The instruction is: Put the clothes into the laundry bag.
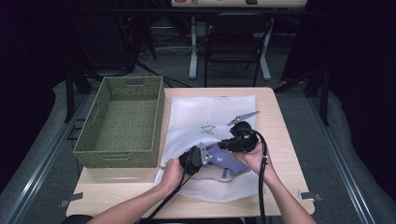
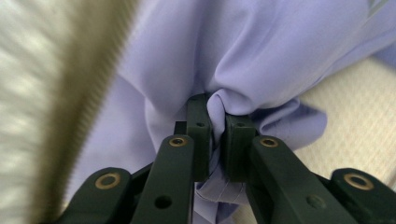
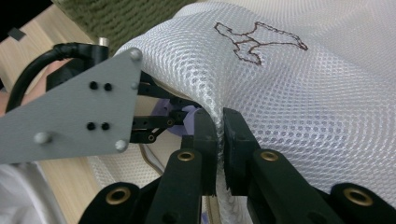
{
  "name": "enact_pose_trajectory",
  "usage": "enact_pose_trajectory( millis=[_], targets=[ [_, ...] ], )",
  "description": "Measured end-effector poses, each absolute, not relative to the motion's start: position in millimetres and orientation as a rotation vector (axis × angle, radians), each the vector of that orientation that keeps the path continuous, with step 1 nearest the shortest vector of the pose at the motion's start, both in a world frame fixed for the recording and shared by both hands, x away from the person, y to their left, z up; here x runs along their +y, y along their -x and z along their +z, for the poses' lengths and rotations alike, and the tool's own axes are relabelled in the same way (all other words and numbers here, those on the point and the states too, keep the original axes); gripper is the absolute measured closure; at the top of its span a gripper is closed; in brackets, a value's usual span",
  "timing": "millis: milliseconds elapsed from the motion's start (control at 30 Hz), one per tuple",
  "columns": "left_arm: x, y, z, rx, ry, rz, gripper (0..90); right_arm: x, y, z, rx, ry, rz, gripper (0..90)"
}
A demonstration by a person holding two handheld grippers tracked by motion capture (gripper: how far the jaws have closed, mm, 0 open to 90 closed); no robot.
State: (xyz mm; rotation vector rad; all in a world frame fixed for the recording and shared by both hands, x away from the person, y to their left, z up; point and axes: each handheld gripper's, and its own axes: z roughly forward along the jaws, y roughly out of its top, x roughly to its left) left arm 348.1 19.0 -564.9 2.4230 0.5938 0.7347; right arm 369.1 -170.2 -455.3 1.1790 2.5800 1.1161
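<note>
Purple cloth [image 2: 261, 51] at mouth of mesh bag [image 1: 210, 116] on table | left gripper [image 2: 217, 126] pinches cloth (to push inside) | right gripper [image 3: 219, 126] clamps bag edge, holding mouth up

Black grippers – brass-ringed fingers [image 3: 205, 135], grey plate [image 3: 74, 112], black cables [image 1: 262, 186]
</note>
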Motion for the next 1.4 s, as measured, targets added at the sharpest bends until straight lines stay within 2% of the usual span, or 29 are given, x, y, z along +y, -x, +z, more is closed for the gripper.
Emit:
enact_pose_trajectory(
  millis=[133,333,433,700,867,1033,1133,1267,1333,1400],
  targets=[
    [20.3,-345.2,-563.3,0.566,-2.446,0.704,73.8,-169.3,-368.9,-459.4,2.597,-1.186,1.098,85.6],
    [17.8,-330.7,-550.3,0.541,-2.447,0.652,51.1,-174.0,-368.4,-458.0,2.584,-1.176,1.099,85.5],
    [14.5,-321.2,-543.0,0.506,-2.435,0.629,43.5,-176.2,-368.7,-457.1,2.578,-1.176,1.1,85.5],
    [10.5,-307.8,-527.5,0.436,-2.376,0.536,34.5,-176.3,-369.8,-457.9,2.585,-1.18,1.096,85.5],
    [0.2,-319.1,-533.8,0.471,-2.356,0.479,36.7,-172.8,-372.7,-460.1,2.59,-1.183,1.088,85.4],
    [-3.8,-329.3,-551.8,0.518,-2.374,0.469,46.7,-171.1,-374.1,-463.3,2.605,-1.191,1.077,85.5],
    [-3.1,-333.6,-558.3,0.54,-2.365,0.454,55.8,-171.7,-374.9,-465.8,2.612,-1.202,1.073,85.5],
    [-4.9,-337.7,-566.0,0.552,-2.39,0.476,73.3,-171.6,-374.4,-465.0,2.61,-1.2,1.075,85.5],
    [-5.0,-339.5,-568.5,0.566,-2.39,0.498,82.6,-172.1,-374.2,-463.7,2.608,-1.199,1.084,85.5],
    [-4.3,-341.5,-565.5,0.591,-2.353,0.561,87.6,-173.2,-373.3,-460.5,2.599,-1.196,1.092,85.6]
  ],
)
